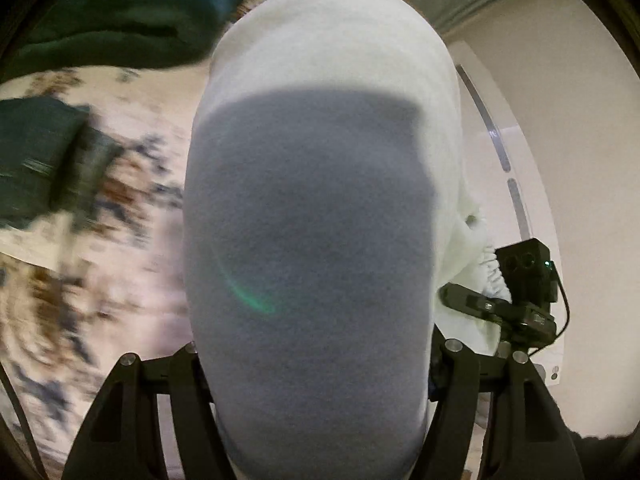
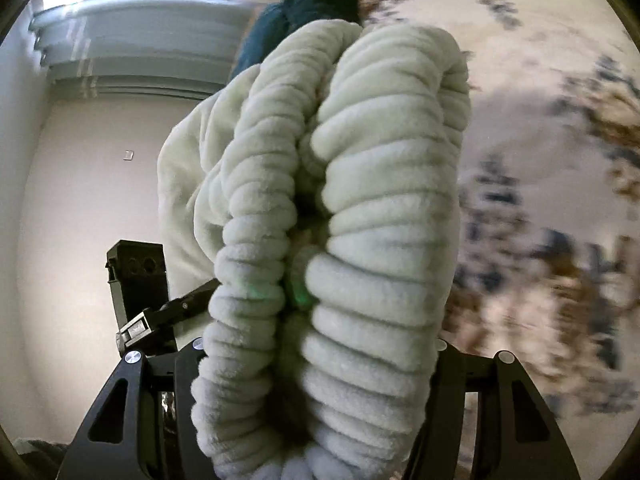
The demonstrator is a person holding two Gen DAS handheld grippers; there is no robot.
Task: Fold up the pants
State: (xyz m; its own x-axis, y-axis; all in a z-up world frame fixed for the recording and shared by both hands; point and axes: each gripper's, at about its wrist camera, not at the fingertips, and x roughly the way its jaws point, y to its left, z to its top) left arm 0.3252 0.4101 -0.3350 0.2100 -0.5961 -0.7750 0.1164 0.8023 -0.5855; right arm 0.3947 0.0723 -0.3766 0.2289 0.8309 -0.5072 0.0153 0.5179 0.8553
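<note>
Both grippers have a big wad of the same pale fleece pants bunched between their jaws, and the fabric fills most of each wrist view. On the left gripper (image 1: 312,380) the pants (image 1: 320,160) come up as one smooth fat fold, shadowed grey close to the camera and creamy white further out, wedged between the two black fingers with the jaws roughly halfway apart and pressed against the cloth on both sides. On the right gripper (image 2: 316,392) it's the ribbed, gathered part of the pants (image 2: 360,220), doubled into two thick ridged rolls with a dark crease between them, again clamped by jaws held about half open because the bundle is so bulky. Off to the outer side of the left jaws lies a blurry flowery rug (image 1: 100,280) with some dark green fabric (image 1: 120,12) on it beyond the fingertips. Same rug (image 2: 540,200) shows past the right jaws. Each view catches the other gripper's black body beside the cloth, with a plain light wall (image 2: 88,200) behind.
</note>
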